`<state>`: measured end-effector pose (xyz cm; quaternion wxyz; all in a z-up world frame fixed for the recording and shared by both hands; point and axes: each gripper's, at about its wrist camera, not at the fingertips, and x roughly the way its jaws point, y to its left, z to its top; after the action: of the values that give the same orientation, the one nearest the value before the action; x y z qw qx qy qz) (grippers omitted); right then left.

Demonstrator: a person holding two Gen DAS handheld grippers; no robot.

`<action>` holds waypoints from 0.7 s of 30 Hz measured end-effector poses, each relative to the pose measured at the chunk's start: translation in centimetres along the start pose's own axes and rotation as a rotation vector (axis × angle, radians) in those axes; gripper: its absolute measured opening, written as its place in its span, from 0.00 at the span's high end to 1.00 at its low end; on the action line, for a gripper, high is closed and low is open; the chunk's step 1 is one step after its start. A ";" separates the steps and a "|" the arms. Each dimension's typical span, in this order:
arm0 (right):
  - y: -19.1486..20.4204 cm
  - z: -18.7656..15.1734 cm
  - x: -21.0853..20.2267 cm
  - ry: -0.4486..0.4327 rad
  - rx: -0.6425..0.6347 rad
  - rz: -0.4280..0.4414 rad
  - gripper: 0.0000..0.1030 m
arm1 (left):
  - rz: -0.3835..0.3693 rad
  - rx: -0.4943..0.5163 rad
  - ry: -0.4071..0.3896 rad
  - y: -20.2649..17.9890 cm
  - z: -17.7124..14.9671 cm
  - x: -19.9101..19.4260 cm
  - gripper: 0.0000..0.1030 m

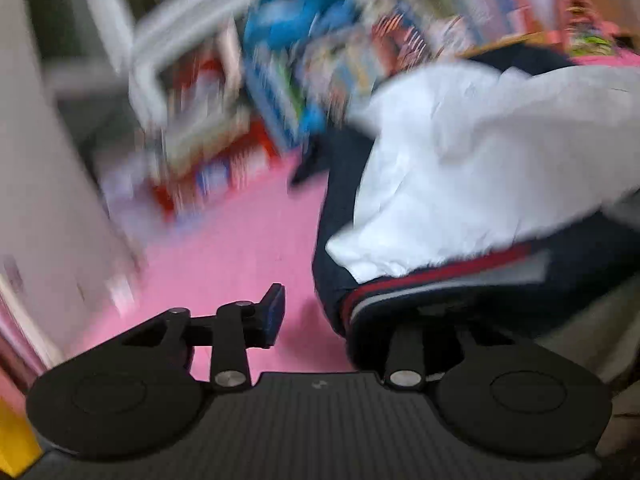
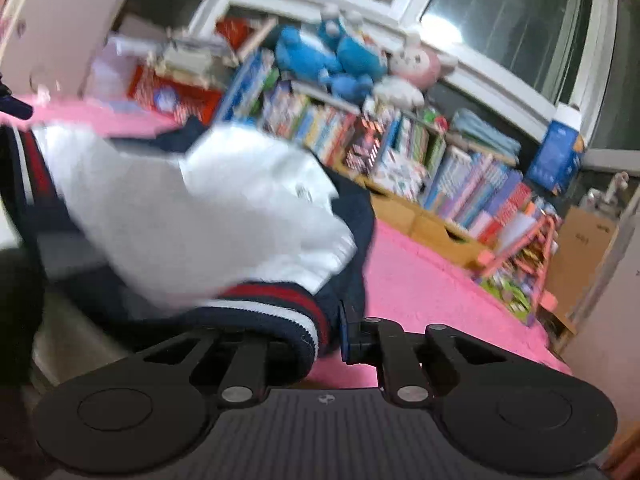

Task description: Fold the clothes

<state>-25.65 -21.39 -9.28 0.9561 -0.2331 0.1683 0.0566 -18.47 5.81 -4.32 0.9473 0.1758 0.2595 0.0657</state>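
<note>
From the left wrist camera the room is smeared with motion, but the left gripper is clear enough: its left finger with the blue pad stands free over the pink bed cover, while the other finger is buried under the ribbed hem of the jacket, so the jaws look spread apart, though I cannot tell whether that hidden finger presses the cloth. The jacket, navy with a white lining turned outward and a red-and-white striped hem, hangs bunched to the right of the gripper, lifted off the cover. Beyond it a blurred row of books runs along the far edge of the bed. From the right wrist camera the right gripper is clenched on the jacket's striped hem, the blue-padded finger pressed against the ribbing. The garment bulges up and left of the gripper above the pink bed cover. Behind stand a bookshelf, blue plush toys and a window.
</note>
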 end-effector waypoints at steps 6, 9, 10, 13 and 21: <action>0.5 -2.7 0.7 0.101 -0.149 0.049 0.56 | -0.262 -0.042 0.016 3.5 -0.8 -1.4 0.16; -0.2 -1.6 -0.5 0.038 -0.211 0.120 0.22 | -0.396 0.011 0.003 5.1 0.5 -2.5 0.04; -0.5 -1.1 -1.0 0.014 -0.229 0.149 0.18 | -0.447 0.018 -0.001 5.8 0.9 -2.8 0.03; -3.0 0.0 -2.5 0.012 -0.245 0.263 0.09 | -0.572 -0.031 -0.020 8.6 1.9 -3.4 0.00; -10.3 3.8 -0.4 -0.055 0.071 0.430 0.04 | -0.529 -0.487 -0.028 15.5 6.9 4.1 0.00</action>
<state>-22.93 -28.76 -1.58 0.9338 -0.1567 0.1900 0.2594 -11.97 19.07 4.99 0.9491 -0.1274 0.2597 -0.1244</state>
